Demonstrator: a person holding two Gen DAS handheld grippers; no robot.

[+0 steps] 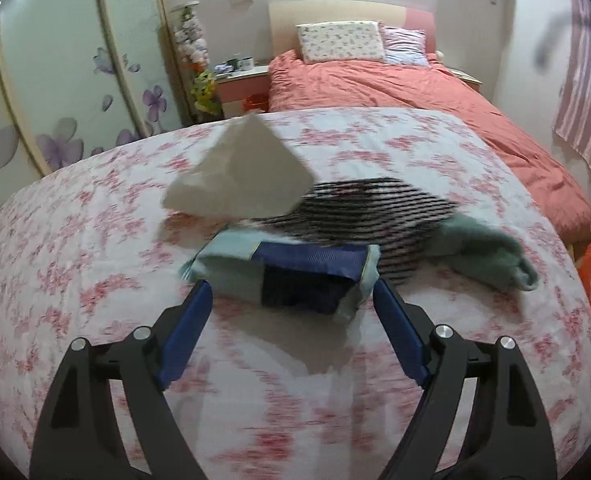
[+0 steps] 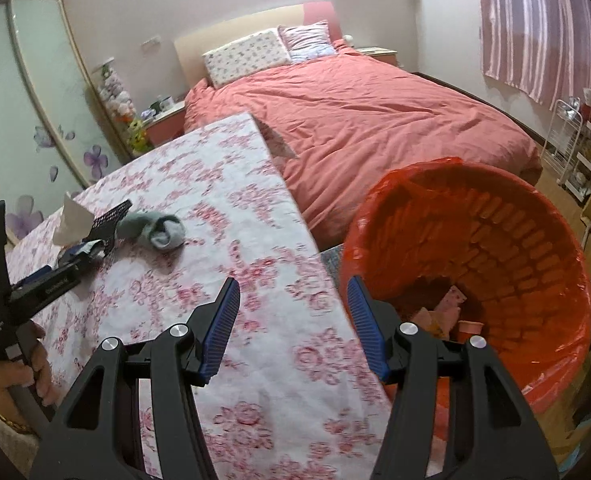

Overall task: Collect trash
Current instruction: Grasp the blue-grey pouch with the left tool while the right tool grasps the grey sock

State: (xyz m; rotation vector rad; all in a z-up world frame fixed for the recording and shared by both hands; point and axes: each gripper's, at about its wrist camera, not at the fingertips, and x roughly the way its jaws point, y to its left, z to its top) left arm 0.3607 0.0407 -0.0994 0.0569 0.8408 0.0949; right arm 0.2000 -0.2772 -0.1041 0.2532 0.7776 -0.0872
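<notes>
A pale green and dark blue wrapper [image 1: 291,276] lies on the flowered table [image 1: 95,280]. My left gripper [image 1: 291,292] is open, its blue fingers on either side of the wrapper's near end. A white tissue [image 1: 239,176] stands behind it. A black striped comb [image 1: 359,212] and a green sock [image 1: 483,252] lie to the right. My right gripper [image 2: 293,292] is open and empty over the table's right edge, beside an orange bin [image 2: 567,304] lined with a red bag. The left gripper [image 2: 71,268] also shows at the wrapper in the right wrist view.
Bits of trash [image 2: 451,312] lie at the bin's bottom. A bed with a coral cover [image 2: 375,120] stands behind the table. A wardrobe with purple flowers [image 1: 55,100] is at the left. A white rack [image 2: 571,148] stands at the far right.
</notes>
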